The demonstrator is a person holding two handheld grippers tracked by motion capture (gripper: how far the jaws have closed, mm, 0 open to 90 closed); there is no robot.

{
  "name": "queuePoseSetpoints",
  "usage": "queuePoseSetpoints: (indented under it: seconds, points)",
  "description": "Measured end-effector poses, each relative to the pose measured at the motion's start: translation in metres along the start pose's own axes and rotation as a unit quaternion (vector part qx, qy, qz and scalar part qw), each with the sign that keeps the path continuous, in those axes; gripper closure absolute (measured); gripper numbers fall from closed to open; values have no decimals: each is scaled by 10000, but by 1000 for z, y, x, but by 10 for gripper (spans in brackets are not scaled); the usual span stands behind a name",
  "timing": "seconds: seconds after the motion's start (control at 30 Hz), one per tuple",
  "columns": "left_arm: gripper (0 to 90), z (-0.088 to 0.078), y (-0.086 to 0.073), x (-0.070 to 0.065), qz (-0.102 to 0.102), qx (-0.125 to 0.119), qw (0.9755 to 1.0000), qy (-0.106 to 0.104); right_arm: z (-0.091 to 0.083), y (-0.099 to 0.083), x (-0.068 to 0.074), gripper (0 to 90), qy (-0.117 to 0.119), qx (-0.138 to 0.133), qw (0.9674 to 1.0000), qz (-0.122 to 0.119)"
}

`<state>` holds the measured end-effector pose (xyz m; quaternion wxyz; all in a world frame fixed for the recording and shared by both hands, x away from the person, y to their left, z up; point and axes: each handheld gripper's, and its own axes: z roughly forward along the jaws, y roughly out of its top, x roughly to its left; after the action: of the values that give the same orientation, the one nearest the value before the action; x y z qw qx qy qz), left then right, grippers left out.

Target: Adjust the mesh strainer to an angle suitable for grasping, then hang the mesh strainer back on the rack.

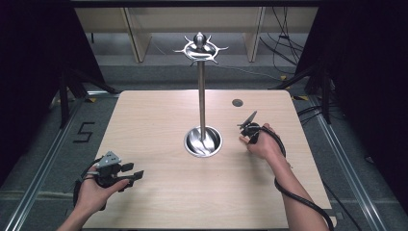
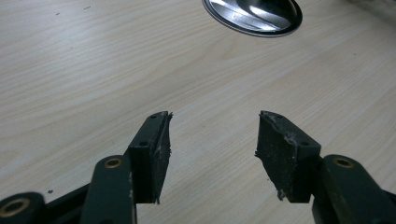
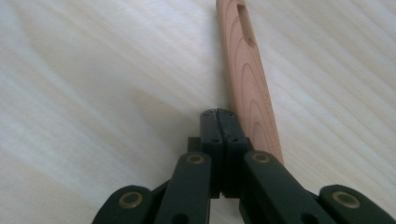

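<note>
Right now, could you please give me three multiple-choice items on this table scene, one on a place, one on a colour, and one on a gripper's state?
1. Where does the metal stand rest?
A. Near the middle of the table
B. At the table's near left corner
C. On the floor

2. What colour is the slotted handle beside the right gripper?
A. Blue
B. Light wood
C. Black

3. How do the jaws of the left gripper stand?
A. Closed on a spoon
B. Pressed together
C. Apart, nothing between them

Answers:
1 A: in the high view its round base sits about mid-table.
2 B: the right gripper view shows pale wood grain.
3 C: the left gripper view shows bare tabletop between the pads.
</note>
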<state>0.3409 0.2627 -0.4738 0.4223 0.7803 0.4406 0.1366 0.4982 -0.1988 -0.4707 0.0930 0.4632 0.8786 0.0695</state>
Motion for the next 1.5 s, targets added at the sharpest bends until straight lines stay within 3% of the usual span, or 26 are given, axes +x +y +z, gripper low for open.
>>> queuePoseSetpoints:
  seconds: [0.07,0.13,0.33,0.47,0.57,0.67,0.73,0.83,0.9,0.97,1.0,1.07,1.1,1.13,1.17,1.23,1.3,1.33,1.4,1.43,1.5]
  points:
    - [433,-1,0,1,69,46,10000,19,-1,0,-4,900,-40,4,9997,253]
    - [433,0,0,0,-4,-3,10000,-7,0,0,-7,900,-85,-53,9989,463]
    - [433,1,0,0,21,60,10000,6,-2,-3,-18,900,-200,-63,9954,937]
    - [433,2,0,0,-2,70,10000,-1,-5,-6,-17,897,-179,-24,9964,824]
    - [433,2,0,0,-15,97,10000,9,-12,-9,-11,838,-70,-45,9973,728]
    - [432,2,0,0,2,106,9999,-4,-20,-15,-6,766,164,-98,9990,400]
    - [432,4,0,-2,-56,44,10000,-23,-28,-19,-2,730,309,13,9993,222]
    - [432,5,0,-2,-17,135,9999,-23,-39,-29,-3,684,140,-257,9996,26]
    - [432,6,0,-3,-22,134,9999,-55,-47,-35,-6,679,220,-242,9993,169]
    - [432,6,-2,-4,-88,117,9999,-77,-50,-41,-11,652,224,-354,9990,140]
    - [432,5,-2,-3,-16,176,9998,-52,-51,-44,-12,627,235,-322,9991,170]
    - [432,5,-3,-4,-35,200,9998,-48,-50,-49,-16,590,126,-273,9995,18]
    - [432,6,-4,-5,-94,108,9999,-66,-49,-51,-18,580,78,-246,9997,19]
    - [432,5,-3,-5,-28,213,9998,-63,-49,-53,-20,558,84,-222,9997,63]
    - [432,6,-3,-6,-31,165,9998,-78,-49,-54,-21,539,59,-168,9998,109]
    - [432,6,-2,-8,-44,102,9999,-46,-49,-55,-22,511,5,-239,9997,94]
    - [432,7,-2,-7,-33,165,9998,-95,-51,-54,-25,515,68,-334,9994,-69]
    - [432,7,-2,-5,27,233,9997,-95,-51,-54,-26,513,-60,-360,9993,-27]
    - [431,9,-2,-6,-14,162,9998,-117,-54,-53,-26,509,-74,-333,9994,19]
    - [432,9,-2,-6,-14,162,9998,-117,-53,-52,-28,509,-81,-310,9995,-74]
    - [431,10,-1,-6,27,146,9999,-73,-53,-51,-27,522,-127,-232,9996,21]
